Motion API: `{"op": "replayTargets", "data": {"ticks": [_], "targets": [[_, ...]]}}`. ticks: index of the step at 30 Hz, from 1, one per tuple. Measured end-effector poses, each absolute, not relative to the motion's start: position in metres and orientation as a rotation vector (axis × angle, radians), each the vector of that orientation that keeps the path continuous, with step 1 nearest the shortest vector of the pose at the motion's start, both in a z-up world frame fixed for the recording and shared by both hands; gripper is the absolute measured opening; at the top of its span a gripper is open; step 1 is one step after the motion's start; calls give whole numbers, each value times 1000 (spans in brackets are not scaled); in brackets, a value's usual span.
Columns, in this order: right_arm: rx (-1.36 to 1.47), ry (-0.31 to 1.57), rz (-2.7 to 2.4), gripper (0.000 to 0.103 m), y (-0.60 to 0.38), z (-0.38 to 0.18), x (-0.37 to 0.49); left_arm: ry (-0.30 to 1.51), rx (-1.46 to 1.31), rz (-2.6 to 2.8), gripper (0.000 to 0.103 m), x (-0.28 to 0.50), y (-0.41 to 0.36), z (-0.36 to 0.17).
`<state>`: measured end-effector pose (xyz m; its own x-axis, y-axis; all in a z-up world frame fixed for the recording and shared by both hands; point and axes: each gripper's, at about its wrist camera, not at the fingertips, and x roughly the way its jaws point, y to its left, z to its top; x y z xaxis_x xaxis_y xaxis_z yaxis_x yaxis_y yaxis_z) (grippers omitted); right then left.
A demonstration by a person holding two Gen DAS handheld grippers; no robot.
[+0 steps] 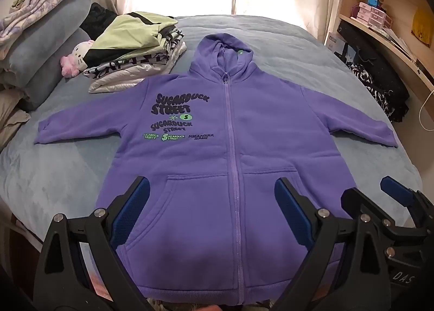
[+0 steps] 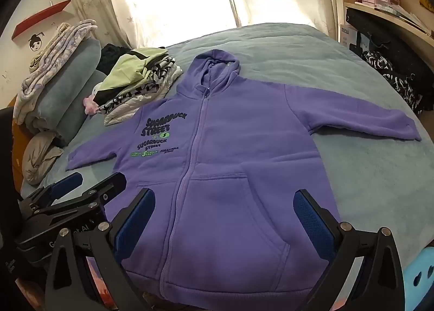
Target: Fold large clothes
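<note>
A purple zip hoodie (image 1: 260,132) (image 2: 238,148) with dark and green chest print lies flat, front up, on the blue-grey bed (image 1: 59,175), sleeves spread out and hood pointing toward the window. My left gripper (image 1: 211,197) hovers open above the hoodie's lower left pocket area, nothing between its blue pads. Over the lower right pocket my right gripper (image 2: 225,208) is held open as well, holding nothing. The two grippers sit side by side near the hem; the right gripper (image 1: 390,197) shows at the left view's edge, the left gripper (image 2: 92,183) at the right view's edge.
A stack of folded clothes (image 1: 135,53) (image 2: 138,85) sits at the hoodie's upper left, beside a white plush toy (image 1: 76,58). Rolled bedding and pillows (image 1: 40,39) pile along the left. A dark garment heap (image 1: 379,91) and wooden shelves (image 1: 385,12) stand on the right.
</note>
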<state>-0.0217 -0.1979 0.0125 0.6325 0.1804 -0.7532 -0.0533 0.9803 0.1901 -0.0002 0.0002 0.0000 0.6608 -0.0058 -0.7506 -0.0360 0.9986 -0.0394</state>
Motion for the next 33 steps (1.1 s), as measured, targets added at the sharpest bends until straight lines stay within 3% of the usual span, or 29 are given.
{"op": "replayTargets", "data": {"ticks": [33], "targets": [[144, 893, 165, 103, -190, 10, -30, 883, -61, 27, 92, -8, 8, -1]]}}
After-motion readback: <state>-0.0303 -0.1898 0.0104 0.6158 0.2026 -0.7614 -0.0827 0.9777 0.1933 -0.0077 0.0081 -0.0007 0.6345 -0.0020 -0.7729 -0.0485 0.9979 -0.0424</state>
